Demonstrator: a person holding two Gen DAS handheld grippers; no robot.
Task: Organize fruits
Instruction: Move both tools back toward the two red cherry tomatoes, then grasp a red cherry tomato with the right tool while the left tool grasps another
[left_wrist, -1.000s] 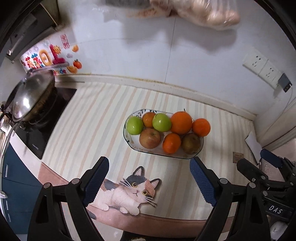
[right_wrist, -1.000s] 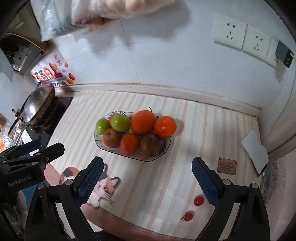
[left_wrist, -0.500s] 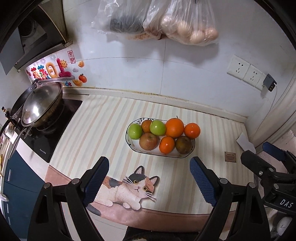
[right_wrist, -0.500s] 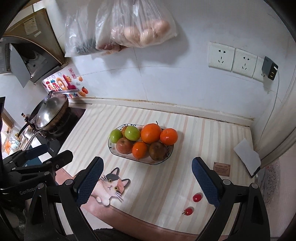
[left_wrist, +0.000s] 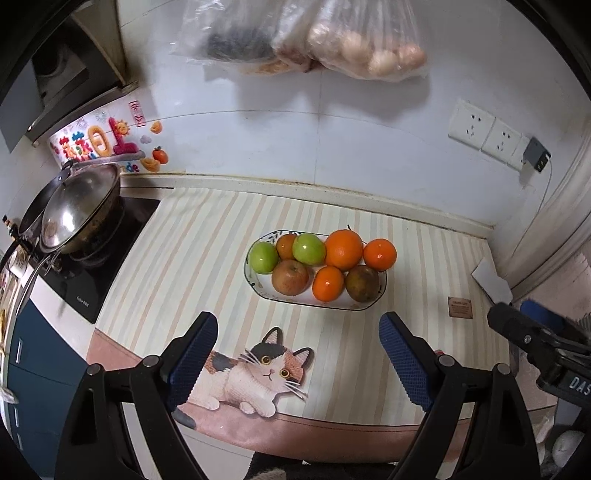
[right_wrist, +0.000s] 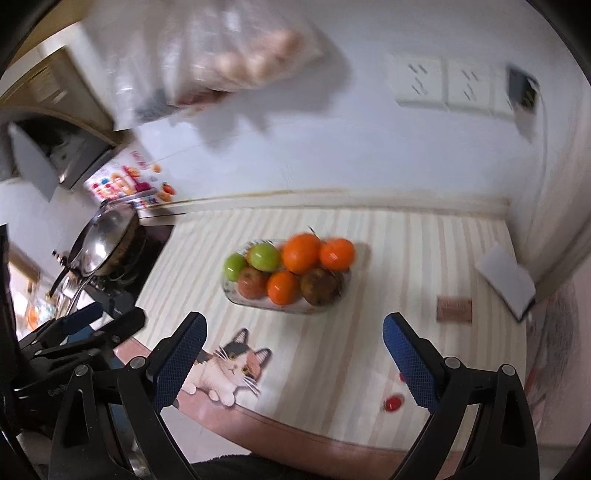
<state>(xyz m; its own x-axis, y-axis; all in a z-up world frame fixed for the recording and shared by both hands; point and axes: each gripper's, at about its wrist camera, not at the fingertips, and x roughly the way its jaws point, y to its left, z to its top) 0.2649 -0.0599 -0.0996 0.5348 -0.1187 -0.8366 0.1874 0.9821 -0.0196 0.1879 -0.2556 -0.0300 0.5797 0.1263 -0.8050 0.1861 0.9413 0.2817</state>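
Note:
An oval glass dish (left_wrist: 371, 302) stands mid-counter on a striped mat, piled with oranges (left_wrist: 343, 250), two green apples (left_wrist: 308, 249) and brownish apples (left_wrist: 290, 277). The dish also shows, blurred, in the right wrist view (right_wrist: 236, 298). My left gripper (left_wrist: 297, 356) is open and empty, held back over the counter's front edge. My right gripper (right_wrist: 293, 354) is open and empty, also near the front edge. Two small red cherry tomatoes (right_wrist: 393, 403) lie on the mat by the right gripper's right finger, one half hidden.
A wok with a lid (left_wrist: 72, 216) sits on a black hob at the left. Bags of eggs (left_wrist: 369, 48) hang on the wall above. A small brown card (left_wrist: 460, 307) and a white paper (left_wrist: 491, 278) lie at the right. Wall sockets (left_wrist: 487, 133) are at the right.
Both grippers have drawn back from the dish and then eased forward again, staying open. The right wrist view is now blurred by motion and swings left. The fruit has not moved.

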